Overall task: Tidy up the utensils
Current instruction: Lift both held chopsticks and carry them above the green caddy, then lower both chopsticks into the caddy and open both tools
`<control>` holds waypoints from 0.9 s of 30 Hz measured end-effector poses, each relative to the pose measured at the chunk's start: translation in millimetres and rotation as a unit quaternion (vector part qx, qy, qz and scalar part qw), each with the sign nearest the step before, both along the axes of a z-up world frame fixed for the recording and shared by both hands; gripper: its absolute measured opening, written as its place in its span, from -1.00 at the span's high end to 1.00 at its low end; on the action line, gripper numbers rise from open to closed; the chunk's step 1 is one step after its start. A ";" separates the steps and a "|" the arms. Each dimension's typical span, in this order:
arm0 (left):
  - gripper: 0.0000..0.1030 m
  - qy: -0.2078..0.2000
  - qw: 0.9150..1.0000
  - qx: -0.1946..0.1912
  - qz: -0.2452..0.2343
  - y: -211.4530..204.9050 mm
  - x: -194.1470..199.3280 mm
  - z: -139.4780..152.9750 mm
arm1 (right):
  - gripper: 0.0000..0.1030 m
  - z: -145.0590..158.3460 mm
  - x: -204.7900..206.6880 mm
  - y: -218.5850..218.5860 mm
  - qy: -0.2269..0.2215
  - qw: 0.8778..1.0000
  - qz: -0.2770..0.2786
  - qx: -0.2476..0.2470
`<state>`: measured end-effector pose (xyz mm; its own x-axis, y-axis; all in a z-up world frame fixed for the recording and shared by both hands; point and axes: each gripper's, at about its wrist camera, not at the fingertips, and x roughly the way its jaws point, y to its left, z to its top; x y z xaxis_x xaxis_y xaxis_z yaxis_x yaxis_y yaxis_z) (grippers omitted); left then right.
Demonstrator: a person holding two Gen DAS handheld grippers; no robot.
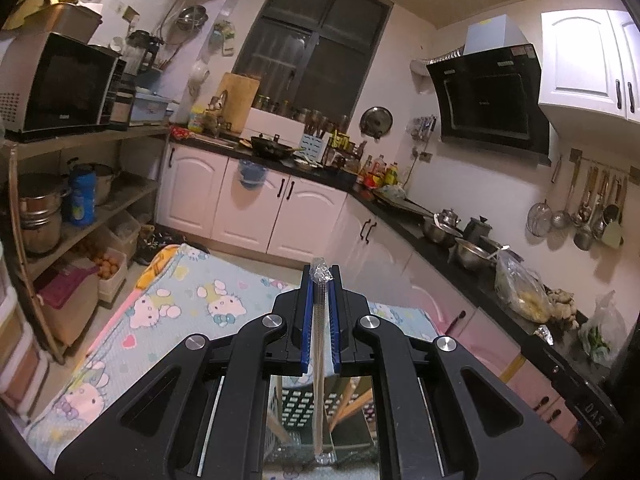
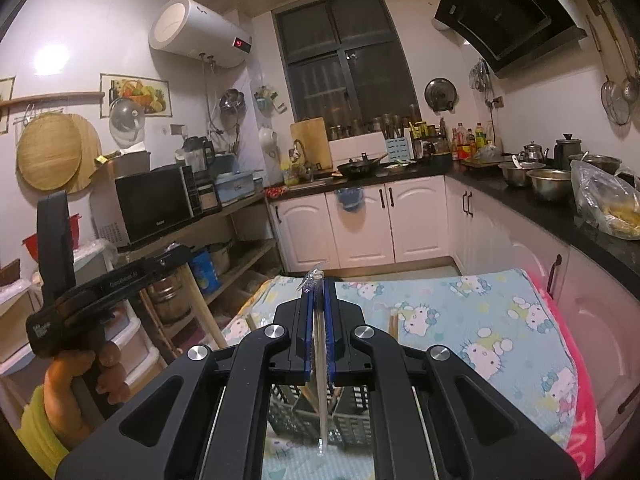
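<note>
- Two pairs of black tongs with blue pads are both clenched, each on its own long thin utensil sealed in a clear plastic sleeve; the left gripper [image 1: 321, 280] pinches one wrapped utensil [image 1: 319, 344] that runs straight down between the pads, and the right gripper [image 2: 316, 286] pinches the other wrapped utensil [image 2: 320, 364] the same way.
- Both grips bite slick plastic near the top end, so my guess is the sleeve could slide or twist in the pads and let the long lower part swing.
- Below each pair of tongs, at 6 o'clock, sits the dark perforated plastic basket [image 2: 352, 412] with wooden chopsticks [image 1: 348, 400] leaning inside; a swinging tip could catch the rim or the holes and miss the compartment.
- Which compartment each tip hangs over I cannot tell.
- Lowering both at once risks the two tools knocking together; the left tool's handle [image 2: 100, 292] shows at 9 o'clock in the right view, near but apart.
- Around the basket lies the pale blue cartoon-cat cloth [image 2: 460, 312]; a dropped utensil could land on it or roll off to the floor.
</note>
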<state>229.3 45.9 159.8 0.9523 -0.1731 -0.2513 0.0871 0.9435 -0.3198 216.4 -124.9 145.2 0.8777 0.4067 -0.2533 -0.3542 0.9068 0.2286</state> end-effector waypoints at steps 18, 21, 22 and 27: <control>0.95 -0.011 1.000 0.012 0.017 -4.1 29.2 -18.9 | 0.90 10.2 35.1 20.9 -0.036 0.999 0.000 -0.006; 0.95 -0.004 1.000 0.014 0.008 -6.1 34.3 -27.7 | 0.90 3.7 40.4 26.6 -0.035 0.999 0.002 -0.016; 0.95 -0.002 1.000 0.014 0.007 -7.3 35.1 -30.4 | 0.90 0.1 42.3 29.2 -0.034 0.999 0.003 -0.021; 0.95 0.008 1.000 0.017 0.000 -8.8 39.1 -42.9 | 0.90 -18.0 50.4 37.3 -0.024 0.999 -0.001 -0.038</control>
